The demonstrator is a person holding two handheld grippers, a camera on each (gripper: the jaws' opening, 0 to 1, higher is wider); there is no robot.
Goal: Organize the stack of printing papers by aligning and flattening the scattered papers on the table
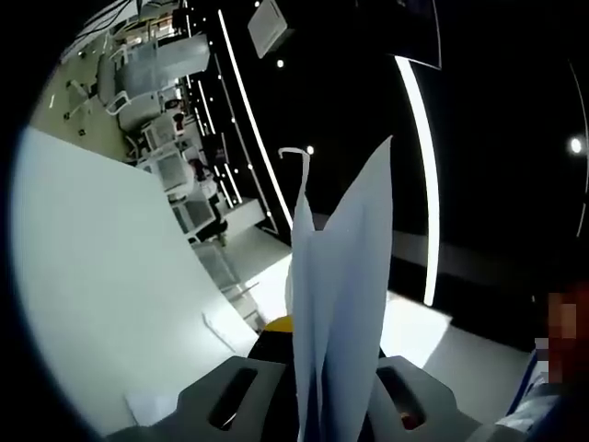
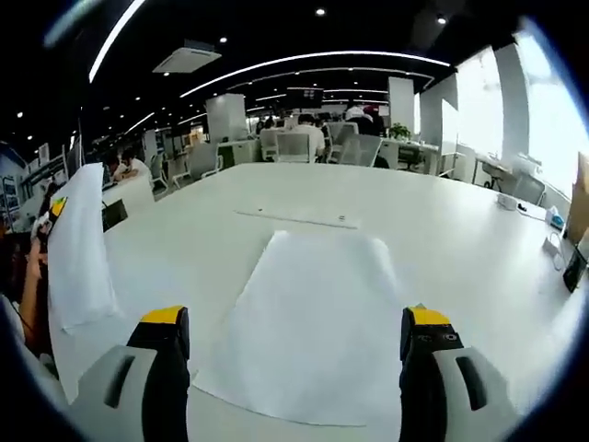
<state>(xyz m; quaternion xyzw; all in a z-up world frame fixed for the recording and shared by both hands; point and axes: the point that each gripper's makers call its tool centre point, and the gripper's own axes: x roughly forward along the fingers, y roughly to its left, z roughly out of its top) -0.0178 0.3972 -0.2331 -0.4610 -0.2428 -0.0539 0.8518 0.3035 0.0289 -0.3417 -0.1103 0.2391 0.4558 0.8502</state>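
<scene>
**A:** What is being held by the left gripper?

**B:** Several sheets of paper are being pinched edge-on between its jaws, which are pressed together on them. The sheets are being carried upright, fanning slightly toward their top corners, and the gripper is being tilted steeply, so that the white table is being seen as a slanted plane at the left of the left gripper view.

**A:** Is that gripper being seen from the other side?

**B:** In the right gripper view, the lifted sheets are being held up at the far left, above the table edge. A hand is probably being glimpsed just behind them, though that part is being blurred by the lens.

**A:** And the right gripper?

**B:** It is being held low and level over the table, with its yellow-tipped jaws spread wide apart and nothing being gripped. A flat stack of paper is lying on the tabletop between and ahead of the jaws, its near edge reaching down between them. Whether the jaws are touching the stack is not being shown clearly.
</scene>
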